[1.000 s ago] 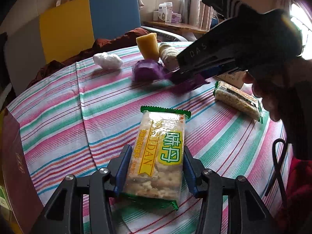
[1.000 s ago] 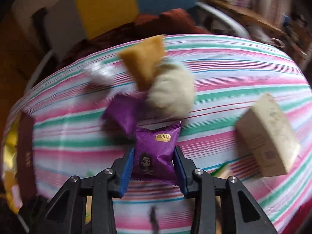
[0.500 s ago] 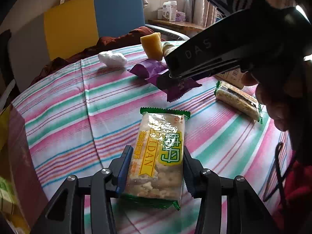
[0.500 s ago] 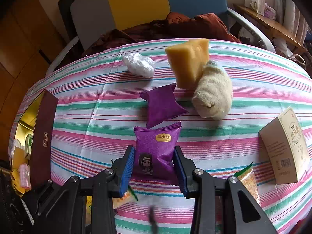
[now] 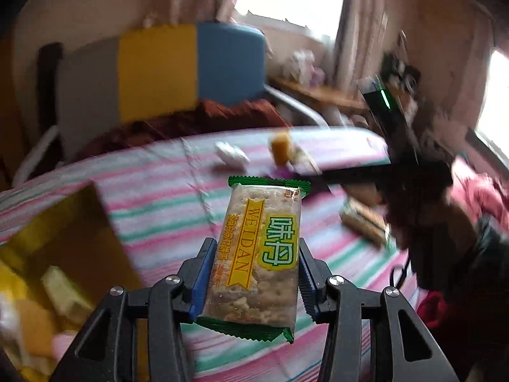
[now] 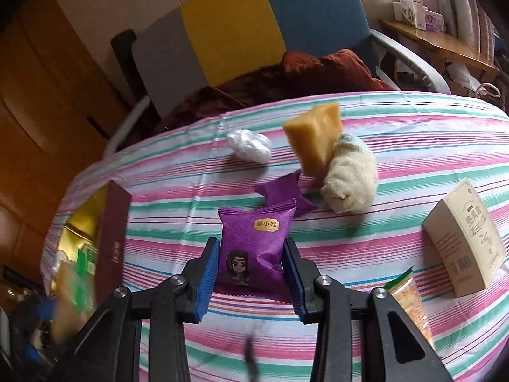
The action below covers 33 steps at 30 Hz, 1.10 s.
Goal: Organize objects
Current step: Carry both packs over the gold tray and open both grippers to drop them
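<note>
Change: left gripper [image 5: 254, 281] is rising off the striped table [image 5: 165, 216] with the cracker packet [image 5: 257, 254].
Left: clenching the packet.
Right gripper [image 6: 251, 270]: clamping the purple pouch [image 6: 254, 248].

Two purple snack packets: one [image 6: 254, 248] between the right jaws, a second purple packet [image 6: 281, 191] lying just beyond their tips. Two cracker packs: one [image 5: 259, 254] between the left jaws, another cracker pack [image 5: 364, 224] beyond and right of them. One yellow sponge block [image 6: 313, 138], one cream rolled sock [image 6: 350, 178] and one crumpled white wad [image 6: 249, 145], all farther beyond the right jaws. One beige carton [image 6: 466, 238] to their right. One open box [image 6: 111, 238] to their left.
</note>
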Available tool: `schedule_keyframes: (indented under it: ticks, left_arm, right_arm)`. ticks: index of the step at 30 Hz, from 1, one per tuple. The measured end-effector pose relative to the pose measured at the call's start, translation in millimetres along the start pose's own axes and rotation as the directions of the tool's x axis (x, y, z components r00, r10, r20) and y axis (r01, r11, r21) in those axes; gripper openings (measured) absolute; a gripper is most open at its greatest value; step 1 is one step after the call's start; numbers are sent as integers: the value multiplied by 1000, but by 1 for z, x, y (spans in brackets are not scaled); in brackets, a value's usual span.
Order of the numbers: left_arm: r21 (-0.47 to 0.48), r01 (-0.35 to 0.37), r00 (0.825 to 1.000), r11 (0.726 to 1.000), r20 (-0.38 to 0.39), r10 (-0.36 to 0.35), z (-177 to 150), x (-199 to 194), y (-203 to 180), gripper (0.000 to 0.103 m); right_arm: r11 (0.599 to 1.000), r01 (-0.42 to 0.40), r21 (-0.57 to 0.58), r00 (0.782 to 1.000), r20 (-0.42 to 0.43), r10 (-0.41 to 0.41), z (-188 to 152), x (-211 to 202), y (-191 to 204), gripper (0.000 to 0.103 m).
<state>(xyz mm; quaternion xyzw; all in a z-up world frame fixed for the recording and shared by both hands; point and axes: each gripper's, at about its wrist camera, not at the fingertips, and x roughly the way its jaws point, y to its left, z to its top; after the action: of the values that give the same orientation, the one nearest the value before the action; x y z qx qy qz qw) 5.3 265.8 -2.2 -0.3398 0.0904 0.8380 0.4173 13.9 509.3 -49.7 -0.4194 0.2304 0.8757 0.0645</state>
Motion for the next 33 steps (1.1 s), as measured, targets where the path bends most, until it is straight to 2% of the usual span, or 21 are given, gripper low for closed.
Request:
schedule_keyframes:
  ticks: [3,6,9,13,17,24,33]
  left_arm:
    - [-62,-54,997,997,59,58,8,-32,35,48]
    - [-133,-138,986,981,76,149,7,-55,78,49]
    - [-205,-223,968,953,69,241,-1,-70,125,49]
    - [-299,-301,946,905,27,324,-13,-84,189,49]
    - [-354,-322,942,878,-31,333,-27,-84,230,49]
    - [-458,-337,940,823,-108,325,-49,-72,280,49]
    - [-473,-353,932,807,-104,346,-53,-64,302,48]
  right_arm:
    - [1000,-6,-28,1000,-8,6,-5,-3,12,40]
    - [997,-14,-74,1000,-20,12,-10,-5,36,40]
    - [991,-46,-126,999,-20,44,-16,-10,69,40]
    - [972,-99,-215,995,-39,93,-22,-10,124,40]
    - [945,-140,-295,989,-81,121,-26,7,186,40]
    - [927,-165,-338,979,-170,112,-29,56,262,40]
    - [935,-143,-324,967,-249,62,-18,120,313,40]
